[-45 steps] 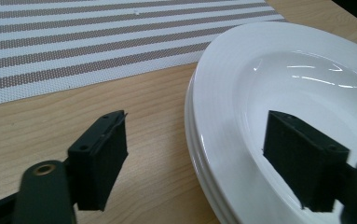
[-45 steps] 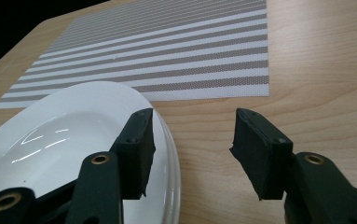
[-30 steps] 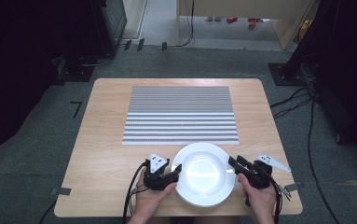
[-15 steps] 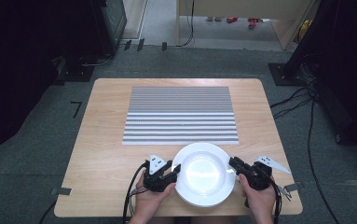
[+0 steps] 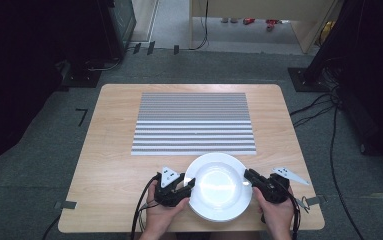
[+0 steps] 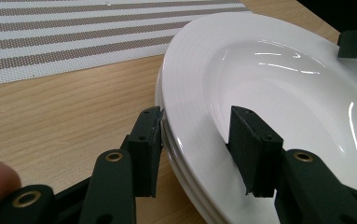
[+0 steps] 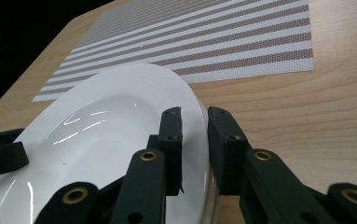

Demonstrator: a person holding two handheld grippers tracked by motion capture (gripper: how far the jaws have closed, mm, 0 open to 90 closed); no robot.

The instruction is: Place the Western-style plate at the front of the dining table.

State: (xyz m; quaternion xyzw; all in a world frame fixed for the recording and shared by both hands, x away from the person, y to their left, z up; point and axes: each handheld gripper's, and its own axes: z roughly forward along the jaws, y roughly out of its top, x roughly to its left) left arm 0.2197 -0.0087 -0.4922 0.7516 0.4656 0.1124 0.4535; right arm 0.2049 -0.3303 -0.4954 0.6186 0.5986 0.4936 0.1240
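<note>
Gripper jaws on the left gripper [image 5: 188,184] are straddling the left rim of the white plate [image 5: 220,186], and they have just been opening a little; in the left gripper view one pad is sitting at the outer edge of the rim [image 6: 160,116] while the other is hanging over the plate's inner slope with a gap under it, so the gripper [image 6: 197,140] is standing partly wide around the rim rather than pinching it. Across the plate, the right gripper [image 5: 249,175] is closing narrowly on the right rim: in the right gripper view its two pads are pressing either side of the thin edge [image 7: 199,135], gripper [image 7: 195,135] holding the plate there. That plate is lying in the lower middle of the high view, on the wooden surface [image 5: 109,165], just below the striped placemat [image 5: 194,122] and slightly overlapping its lower edge. Seen from the left gripper, stacked rim edges are showing beneath the top plate [image 6: 260,70]. Both hands are entering from the bottom edge.
</note>
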